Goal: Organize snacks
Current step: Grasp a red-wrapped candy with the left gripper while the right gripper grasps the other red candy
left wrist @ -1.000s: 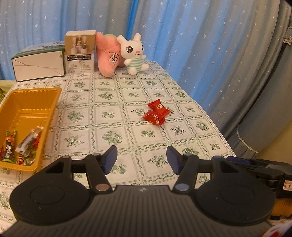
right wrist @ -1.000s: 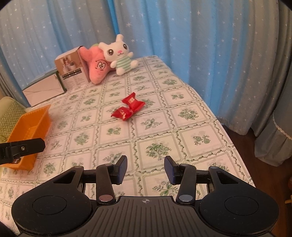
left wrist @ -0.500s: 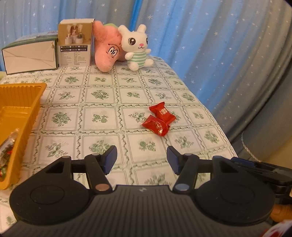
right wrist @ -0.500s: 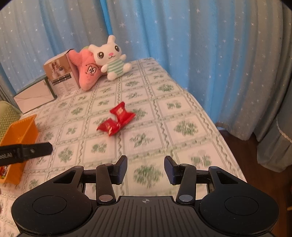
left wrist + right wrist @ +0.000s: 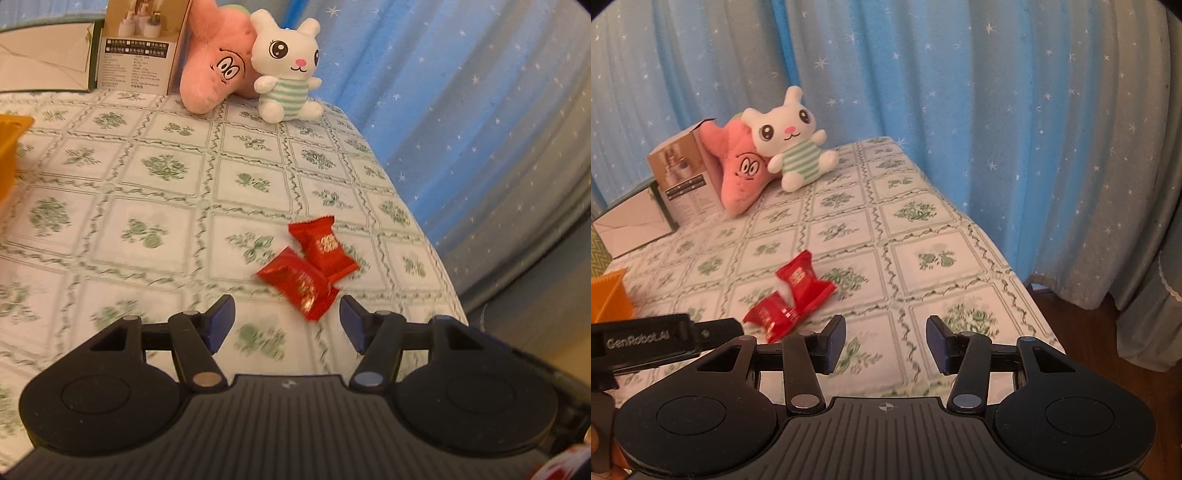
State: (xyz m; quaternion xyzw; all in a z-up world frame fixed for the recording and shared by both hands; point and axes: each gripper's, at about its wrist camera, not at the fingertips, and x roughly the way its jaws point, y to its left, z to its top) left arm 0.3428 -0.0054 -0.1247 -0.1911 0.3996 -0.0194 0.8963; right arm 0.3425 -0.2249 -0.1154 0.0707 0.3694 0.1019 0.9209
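Two red snack packets lie side by side on the flowered tablecloth, the far packet (image 5: 325, 247) (image 5: 803, 278) and the near packet (image 5: 301, 284) (image 5: 772, 314). My left gripper (image 5: 286, 321) hovers just short of them, its jaws opening. The near packet's corner shows in the gap between the tips, and the pads do not touch it. My right gripper (image 5: 886, 341) sits right of the packets, its jaws opening with nothing between them. The left gripper's finger (image 5: 665, 338) reaches in from the left in the right wrist view. A corner of the orange basket (image 5: 9, 147) (image 5: 609, 295) shows at the left.
A pink star plush (image 5: 214, 74) and a white bunny plush (image 5: 286, 66) lean at the back of the table beside a brown carton (image 5: 140, 48) and a white box (image 5: 631, 225). A blue starred curtain (image 5: 960, 110) hangs behind. The table's right edge (image 5: 436, 258) drops off close to the packets.
Both grippers have come forward and down towards the red packets, which now look larger and nearer. The orange basket has slid almost out of the left wrist view. Both pairs of jaws stand slightly wider.
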